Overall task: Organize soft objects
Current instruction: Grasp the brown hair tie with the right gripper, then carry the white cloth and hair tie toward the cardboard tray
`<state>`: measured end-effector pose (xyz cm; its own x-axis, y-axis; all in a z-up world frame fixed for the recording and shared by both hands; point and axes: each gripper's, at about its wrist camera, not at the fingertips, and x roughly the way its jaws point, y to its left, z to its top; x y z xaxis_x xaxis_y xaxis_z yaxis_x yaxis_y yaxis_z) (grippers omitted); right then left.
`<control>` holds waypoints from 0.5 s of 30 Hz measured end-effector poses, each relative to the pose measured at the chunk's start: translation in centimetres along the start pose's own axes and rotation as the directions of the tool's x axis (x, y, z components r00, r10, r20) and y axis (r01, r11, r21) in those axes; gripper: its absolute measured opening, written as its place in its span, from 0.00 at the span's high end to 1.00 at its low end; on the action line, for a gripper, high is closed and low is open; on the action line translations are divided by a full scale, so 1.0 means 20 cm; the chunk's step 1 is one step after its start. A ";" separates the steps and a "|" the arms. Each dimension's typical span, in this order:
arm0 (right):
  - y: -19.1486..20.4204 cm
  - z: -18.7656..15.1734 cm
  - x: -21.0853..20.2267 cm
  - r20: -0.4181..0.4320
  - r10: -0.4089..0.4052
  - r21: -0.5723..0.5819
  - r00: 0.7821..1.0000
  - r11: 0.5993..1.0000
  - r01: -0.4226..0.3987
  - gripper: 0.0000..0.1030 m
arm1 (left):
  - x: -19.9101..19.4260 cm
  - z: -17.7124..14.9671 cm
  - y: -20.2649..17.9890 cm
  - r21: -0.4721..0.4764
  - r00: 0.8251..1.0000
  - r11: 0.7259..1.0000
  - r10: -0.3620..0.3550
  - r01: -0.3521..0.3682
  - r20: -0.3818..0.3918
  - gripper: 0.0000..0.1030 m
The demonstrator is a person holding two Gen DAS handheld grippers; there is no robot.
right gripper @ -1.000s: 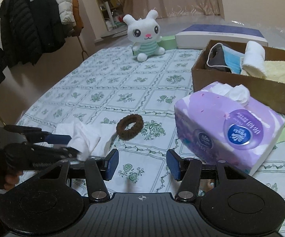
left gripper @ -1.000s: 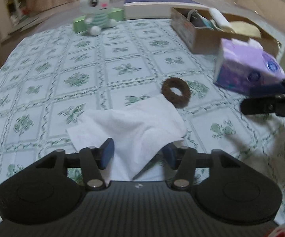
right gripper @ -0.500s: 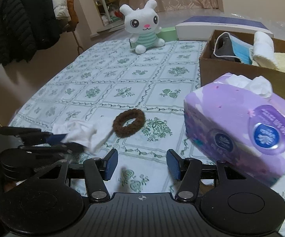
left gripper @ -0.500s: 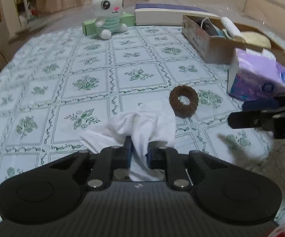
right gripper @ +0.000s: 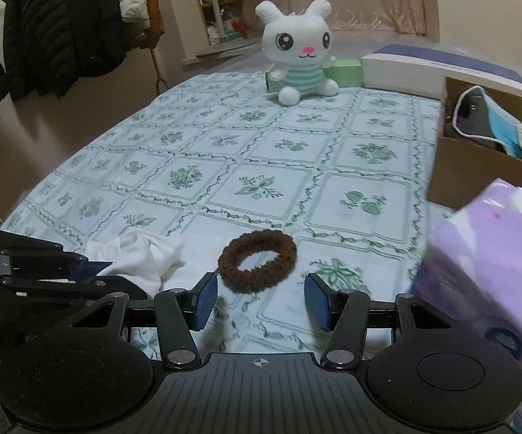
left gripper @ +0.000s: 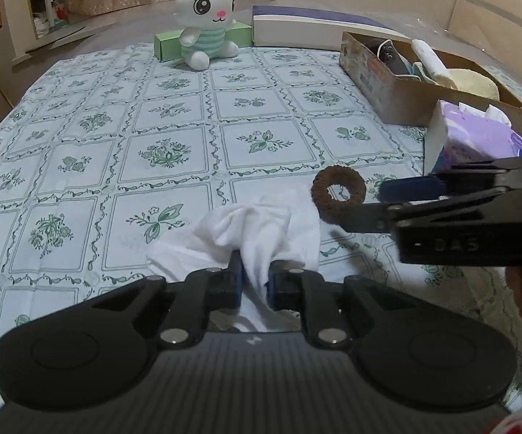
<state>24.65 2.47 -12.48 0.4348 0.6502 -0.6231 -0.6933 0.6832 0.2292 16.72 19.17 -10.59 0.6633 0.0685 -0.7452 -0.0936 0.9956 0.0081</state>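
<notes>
— While the white cloth [left gripper: 261,229] lay bunched on the flowered tablecloth [left gripper: 174,115], what had hold of it?

— The left gripper [left gripper: 253,282] did. Its blue pads [left gripper: 235,278] were pressed together on a fold at the near edge of the cloth, so the jaws were clamped on fabric with almost no gap. The rest of the cloth spread out on the table beyond the fingertips.

— And the brown hair scrunchie [right gripper: 257,260]?

— It lay flat on the tablecloth just beside the cloth, on its right as the left wrist camera saw it. In that view one edge of it sat against the cloth's corner; whether they truly touched was hard to tell.

— Where was the right gripper [right gripper: 261,302]?

— Low over the table, right in front of the scrunchie. Its jaws stood apart with nothing between them, and the scrunchie lay just beyond the fingertips, roughly centred on the gap.

— What stood further out?

— A purple tissue pack [right gripper: 485,264] was close on the right, blurred in the right wrist view. Behind it was a cardboard box [left gripper: 387,83] holding a face mask [right gripper: 503,126], a rolled white towel [left gripper: 429,56] and something pale yellow and fluffy. At the far end a white plush rabbit [right gripper: 297,54] in a striped top sat upright against a green box [left gripper: 167,45], next to a flat white and blue box [left gripper: 311,25]. Dark coats [right gripper: 54,21] hung off to the left of the table.
</notes>
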 end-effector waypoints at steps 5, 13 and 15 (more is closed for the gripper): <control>0.02 0.03 0.07 0.004 -0.019 -0.010 1.000 1.000 0.019 0.47 | 0.01 0.01 0.01 0.006 1.000 1.000 -0.011 0.011 -0.002 0.87; 0.07 0.02 0.12 0.008 -0.071 -0.117 0.997 0.991 0.072 0.82 | 0.03 0.04 0.04 -0.018 1.000 1.000 -0.018 0.018 -0.009 0.87; 0.07 0.01 0.11 0.005 -0.070 -0.126 0.998 0.990 0.070 0.83 | 0.04 0.05 0.05 -0.033 1.000 0.999 -0.017 0.017 -0.011 0.87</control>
<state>24.78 4.91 -13.47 0.4854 0.6024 -0.6336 -0.7279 0.6799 0.0887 17.95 20.19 -10.51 0.6564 0.0504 -0.7528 -0.1066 0.9939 -0.0264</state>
